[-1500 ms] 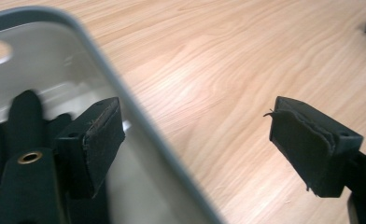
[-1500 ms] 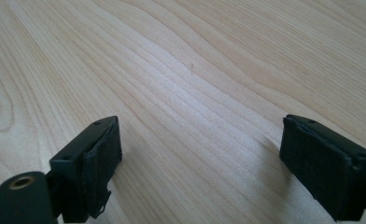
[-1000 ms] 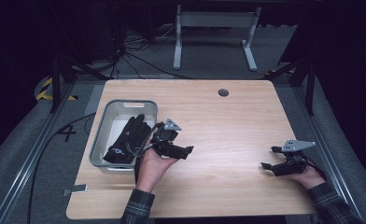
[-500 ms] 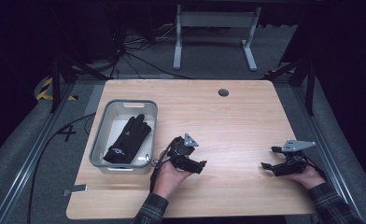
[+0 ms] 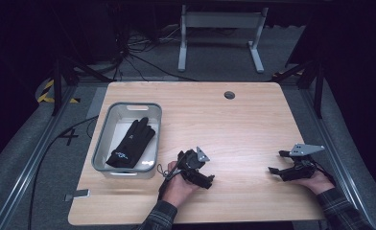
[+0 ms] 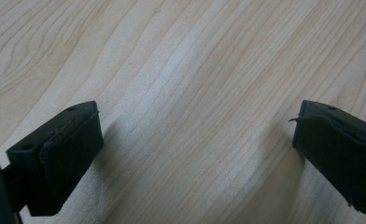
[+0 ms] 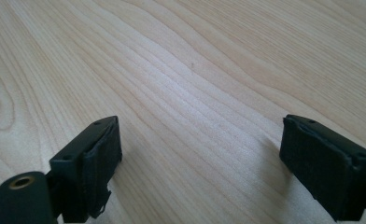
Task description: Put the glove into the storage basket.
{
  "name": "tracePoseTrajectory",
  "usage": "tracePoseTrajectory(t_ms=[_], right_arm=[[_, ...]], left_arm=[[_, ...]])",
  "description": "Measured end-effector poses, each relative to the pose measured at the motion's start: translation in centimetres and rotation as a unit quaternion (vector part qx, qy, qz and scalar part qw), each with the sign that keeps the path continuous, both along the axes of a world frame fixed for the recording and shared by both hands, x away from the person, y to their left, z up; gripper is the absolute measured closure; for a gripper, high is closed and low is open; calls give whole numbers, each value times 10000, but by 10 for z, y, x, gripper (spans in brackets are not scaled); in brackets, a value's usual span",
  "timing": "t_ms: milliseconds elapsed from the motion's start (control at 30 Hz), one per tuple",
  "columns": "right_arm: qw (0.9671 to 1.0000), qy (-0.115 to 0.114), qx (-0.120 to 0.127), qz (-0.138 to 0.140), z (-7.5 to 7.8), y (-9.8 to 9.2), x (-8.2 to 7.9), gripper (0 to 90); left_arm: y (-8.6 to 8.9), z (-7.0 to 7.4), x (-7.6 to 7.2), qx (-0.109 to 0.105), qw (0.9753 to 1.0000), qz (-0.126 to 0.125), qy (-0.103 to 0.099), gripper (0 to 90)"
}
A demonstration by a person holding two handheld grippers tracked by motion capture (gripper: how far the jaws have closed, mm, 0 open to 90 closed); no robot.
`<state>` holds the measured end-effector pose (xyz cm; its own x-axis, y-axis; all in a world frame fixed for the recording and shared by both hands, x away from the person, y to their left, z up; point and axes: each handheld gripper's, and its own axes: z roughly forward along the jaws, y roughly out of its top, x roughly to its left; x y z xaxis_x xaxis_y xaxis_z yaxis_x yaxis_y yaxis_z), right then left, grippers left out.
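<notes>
Here is the black glove, lying flat in the grey tub at the left of the wooden table, fingers pointing toward the far end, a small pale mark near the cuff. It takes up the middle of the tub, with pale tub floor showing on either side.

The left gripper sits low over the table just to the right of the tub's near corner, held in the person's left hand, and it is apart from the tub, not touching it. In the left gripper view its jaws stand wide apart with only bare wood grain between them, nothing gripped. The grey three-cornered plate on top tips up toward the far side.

Over on the right, the right gripper rests near the table's right edge in the right hand, pointing left across the board, well apart from the tub and from the other gripper. Its own view shows the same story: jaws spread wide, empty, just timber underneath. Whether its pads actually touch the wood is hard to judge from here; they look very close to it.

A small dark round hole sits in the table near the far edge.
</notes>
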<state>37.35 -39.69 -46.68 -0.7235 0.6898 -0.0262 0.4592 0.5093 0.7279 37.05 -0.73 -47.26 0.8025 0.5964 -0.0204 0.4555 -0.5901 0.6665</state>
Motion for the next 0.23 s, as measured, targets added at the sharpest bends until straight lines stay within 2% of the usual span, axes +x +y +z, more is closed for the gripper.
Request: tracePoseTrajectory(t_ms=[67, 233], right_arm=[[10000, 2, 2, 1, 0, 0, 0, 132], [10000, 0, -1, 1, 0, 0, 0, 132]], left_arm=[[2, -3, -1, -94, 9999, -37, -108, 6], [2, -3, 0, -110, 9999, -60, -113, 0]])
